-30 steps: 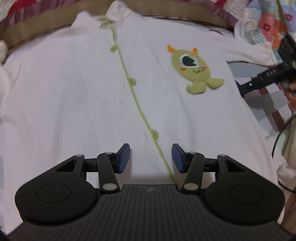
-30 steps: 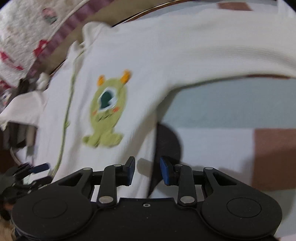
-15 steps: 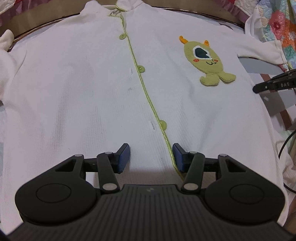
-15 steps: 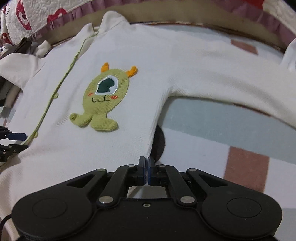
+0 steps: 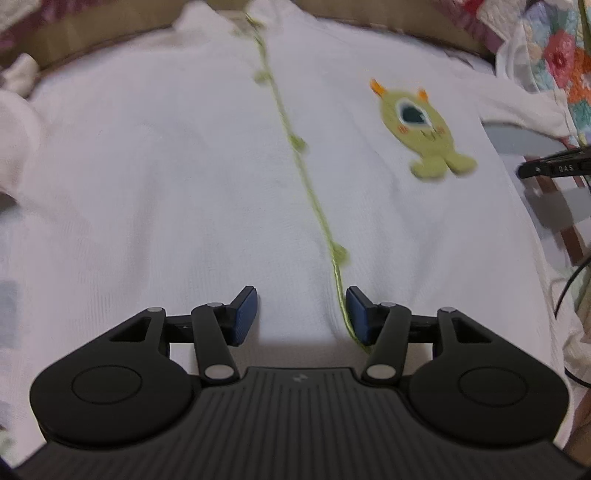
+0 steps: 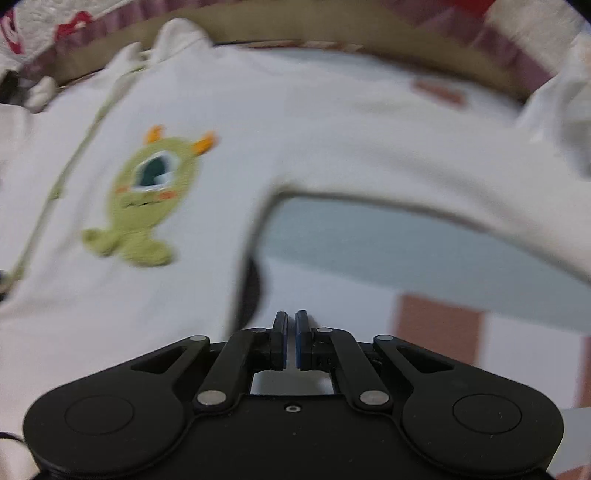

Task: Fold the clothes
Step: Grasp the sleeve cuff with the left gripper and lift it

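A bed covered by a checked blanket of pale blue-grey, white and reddish-brown blocks carries everything. Directly on it, ahead of both grippers, a white cardigan lies spread flat, front up, its green-trimmed button line running away from the left gripper. One sleeve stretches out to the right across the blanket, ahead of the right gripper. At the far edge, beyond the collar, a tan border with a quilted patterned cover behind it is blurred
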Demonstrator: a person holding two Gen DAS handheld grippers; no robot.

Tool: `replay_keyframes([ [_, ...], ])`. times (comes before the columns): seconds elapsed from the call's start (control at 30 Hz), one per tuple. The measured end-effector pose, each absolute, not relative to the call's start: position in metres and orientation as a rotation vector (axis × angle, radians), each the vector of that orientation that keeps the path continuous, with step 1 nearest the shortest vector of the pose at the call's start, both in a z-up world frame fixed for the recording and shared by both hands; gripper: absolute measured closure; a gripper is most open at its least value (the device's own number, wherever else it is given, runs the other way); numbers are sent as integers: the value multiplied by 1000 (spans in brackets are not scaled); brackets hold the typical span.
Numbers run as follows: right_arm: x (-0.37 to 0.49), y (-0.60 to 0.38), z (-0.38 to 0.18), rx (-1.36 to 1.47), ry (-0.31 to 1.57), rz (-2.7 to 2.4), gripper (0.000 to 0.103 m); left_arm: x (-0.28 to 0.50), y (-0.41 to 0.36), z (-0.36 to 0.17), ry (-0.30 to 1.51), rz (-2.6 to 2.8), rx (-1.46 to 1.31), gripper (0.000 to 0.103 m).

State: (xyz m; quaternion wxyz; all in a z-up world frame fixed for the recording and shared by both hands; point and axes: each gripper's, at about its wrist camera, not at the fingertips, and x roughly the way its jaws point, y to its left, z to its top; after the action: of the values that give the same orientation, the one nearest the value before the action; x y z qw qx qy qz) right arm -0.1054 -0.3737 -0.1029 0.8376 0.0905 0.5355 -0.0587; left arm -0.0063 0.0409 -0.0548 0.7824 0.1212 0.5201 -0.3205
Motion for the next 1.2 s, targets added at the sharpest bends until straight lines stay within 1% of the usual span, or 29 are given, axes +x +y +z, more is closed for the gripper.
replay_keyframes([
  [0.03, -107, -376, -99, 222, 1098, -117, 87, -2, 48, -48, 1100, -677, 260, 48],
  [0.13, -112, -374, -83, 249, 971, -72, 87, 21, 83, -24, 1020, -555, 156, 46],
  [0.17, -113, -368, -77, 225, 925, -56, 84, 31, 99, -16, 992, -492, 105, 46],
  [0.2, -113, -362, -73, 193, 893, -45, 77, 40, 115, -12, 963, -430, 61, 46],
  [0.23, -114, -355, -69, 160, 862, -35, 74, 49, 130, -7, 932, -369, 17, 46],
  [0.3, -110, -343, -61, 115, 820, -1, 74, 67, 161, 2, 868, -248, -57, 46],
  [0.43, -94, -328, -48, 130, 788, 84, 74, 109, 223, 23, 729, -7, -132, 46],
  [0.6, -59, -296, -38, 103, 759, 161, 74, 151, 285, 58, 628, 126, -269, 45],
  [0.67, -40, -281, -34, 80, 742, 189, 74, 170, 293, 67, 592, 126, -253, 40],
  [0.7, -31, -274, -31, 77, 732, 205, 74, 179, 298, 71, 575, 125, -245, 39],
  [0.9, 12, -229, -27, 144, 707, 331, 73, 241, 311, 74, 577, 296, -282, 31],
  [1.0, 11, -220, -38, 158, 714, 365, 72, 255, 317, 59, 627, 366, -274, 31],
  [1.07, 11, -224, -45, 176, 725, 364, 72, 259, 323, 48, 645, 361, -304, 45],
  [1.1, 11, -226, -49, 185, 730, 363, 72, 257, 324, 45, 648, 358, -300, 70],
  [1.13, 11, -229, -52, 194, 736, 363, 72, 258, 319, 44, 667, 350, -225, 85],
  [1.2, 10, -233, -59, 213, 747, 362, 72, 252, 297, 49, 636, 334, -29, 94],
])
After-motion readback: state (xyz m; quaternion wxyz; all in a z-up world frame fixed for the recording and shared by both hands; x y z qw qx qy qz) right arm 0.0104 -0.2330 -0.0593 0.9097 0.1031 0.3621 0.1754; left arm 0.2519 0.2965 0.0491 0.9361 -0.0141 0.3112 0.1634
